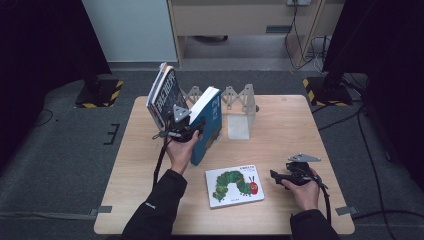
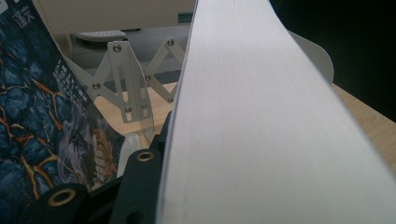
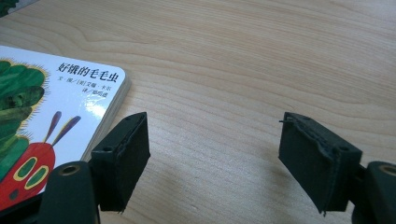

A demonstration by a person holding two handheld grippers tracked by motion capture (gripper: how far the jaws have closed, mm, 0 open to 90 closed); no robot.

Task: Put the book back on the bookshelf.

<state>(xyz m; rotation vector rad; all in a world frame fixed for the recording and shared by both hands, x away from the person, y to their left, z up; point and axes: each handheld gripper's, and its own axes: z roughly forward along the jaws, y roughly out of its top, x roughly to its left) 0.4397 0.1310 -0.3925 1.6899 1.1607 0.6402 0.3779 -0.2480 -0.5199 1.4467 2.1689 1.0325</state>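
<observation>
R gripper (image 1: 276, 176) sits low at the near right of the table (image 1: 285, 125), jaws wide apart w/ nothing between them, just bare wood, pointing at the caterpillar board book (image 1: 234, 185) lying flat just beside it. Further in, L gripper (image 1: 192, 131) has its jaws clamped on the thick blue book (image 1: 207, 125), gripping it by the page-edge side; in the left gripper view the white page block (image 2: 261, 121) runs right up from the jaws. Blue book is tilted, standing on the table approx mid-left, between the leaning dark-cover books (image 1: 162, 95) and the white end plate (image 1: 239, 117) of the expanding rack (image 1: 227, 97) at the back. Step in hand looks like slotting the blue book upright into the rack next to the dark ones. To do it well: keep grip firm so the heavy book doesn't twist, bring the bottom edge down flat on the table first, then tip it upright vs the neighbours w/o knocking them over; steer clear of the scissor links behind. Release only once it stands by itself.
</observation>
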